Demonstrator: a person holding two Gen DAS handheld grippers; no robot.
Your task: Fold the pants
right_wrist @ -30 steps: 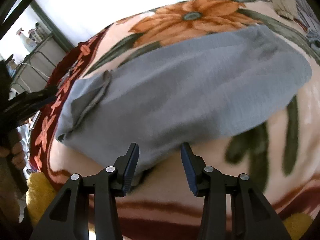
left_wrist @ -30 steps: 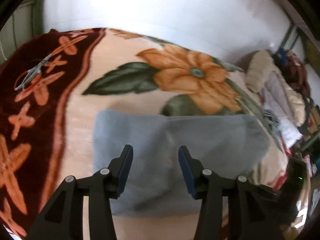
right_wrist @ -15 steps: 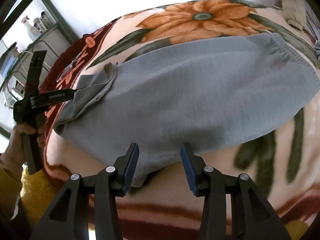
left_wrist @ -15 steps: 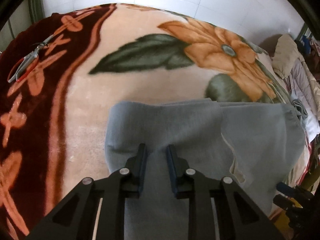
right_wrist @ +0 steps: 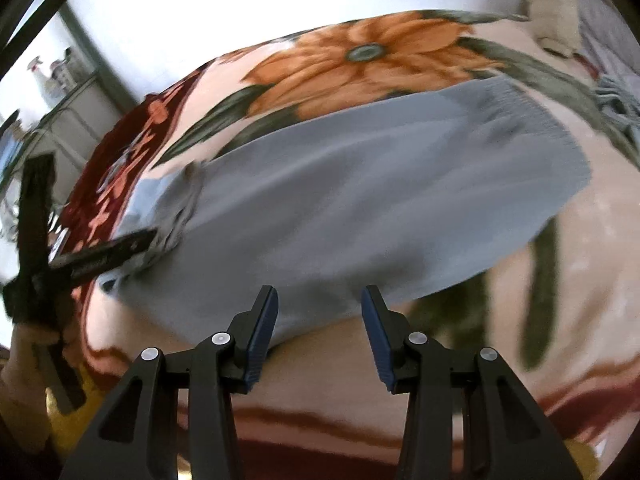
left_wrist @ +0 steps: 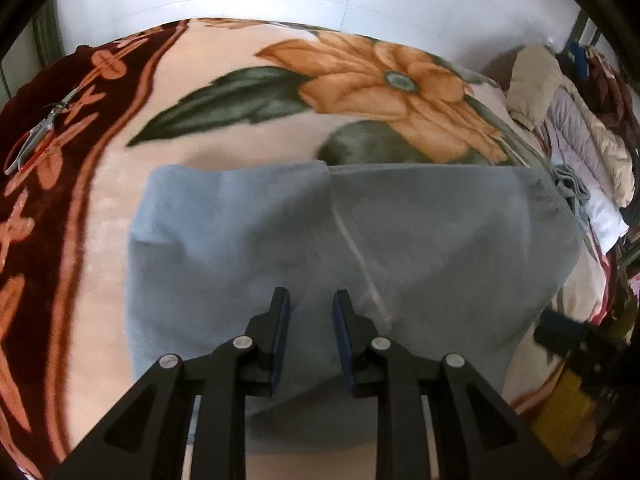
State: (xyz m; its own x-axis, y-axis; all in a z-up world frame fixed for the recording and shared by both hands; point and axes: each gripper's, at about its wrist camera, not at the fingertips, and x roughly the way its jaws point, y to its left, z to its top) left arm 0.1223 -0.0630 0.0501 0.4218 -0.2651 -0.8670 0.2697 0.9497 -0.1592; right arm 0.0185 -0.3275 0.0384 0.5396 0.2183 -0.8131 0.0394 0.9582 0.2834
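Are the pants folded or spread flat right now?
Folded. The pants show a layer edge crossing the top, and in the right wrist view a cuff lies doubled over the body.

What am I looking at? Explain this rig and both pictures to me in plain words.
There is no robot here. A person holds a hand-held two-finger clamp in each hand, and each clamp carries a wide-angle camera that looks along its black fingers.

The left wrist view shows the left gripper. Its fingers are drawn close on a pinch of the grey pants. The right wrist view shows the right gripper, which is open and hovers at the near edge of the same pants, holding nothing.

The pants lie spread on a flowered blanket. Scissors lie on its dark red border, and a pile of clothing sits at the far right.
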